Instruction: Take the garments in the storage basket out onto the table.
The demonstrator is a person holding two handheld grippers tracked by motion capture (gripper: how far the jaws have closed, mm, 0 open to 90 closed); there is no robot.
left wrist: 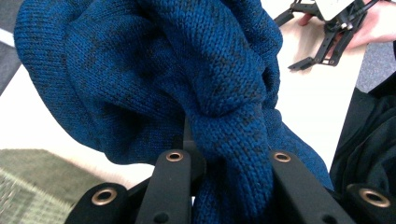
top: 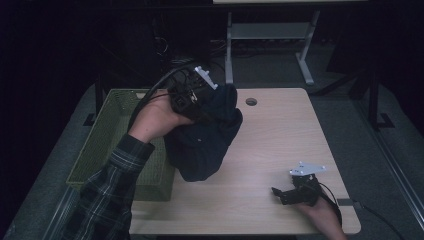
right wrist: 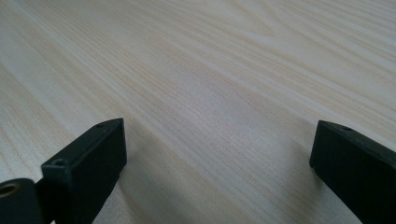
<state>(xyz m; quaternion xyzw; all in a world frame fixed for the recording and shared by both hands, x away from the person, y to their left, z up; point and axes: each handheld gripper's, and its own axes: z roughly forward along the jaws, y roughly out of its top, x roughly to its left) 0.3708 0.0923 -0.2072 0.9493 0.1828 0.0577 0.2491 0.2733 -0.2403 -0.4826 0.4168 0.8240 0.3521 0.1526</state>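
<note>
Black jaws of our left gripper (left wrist: 224, 186) clamp a fold of the blue knitted sweater (left wrist: 154, 79), which hangs above the table's left edge (top: 172, 210), beside the green wire basket (top: 107, 130). Our right gripper (top: 287, 194) rests at the near right corner, jaws wide apart. We judge the narrow pinch could slip, dropping the sweater short of the basket.
</note>
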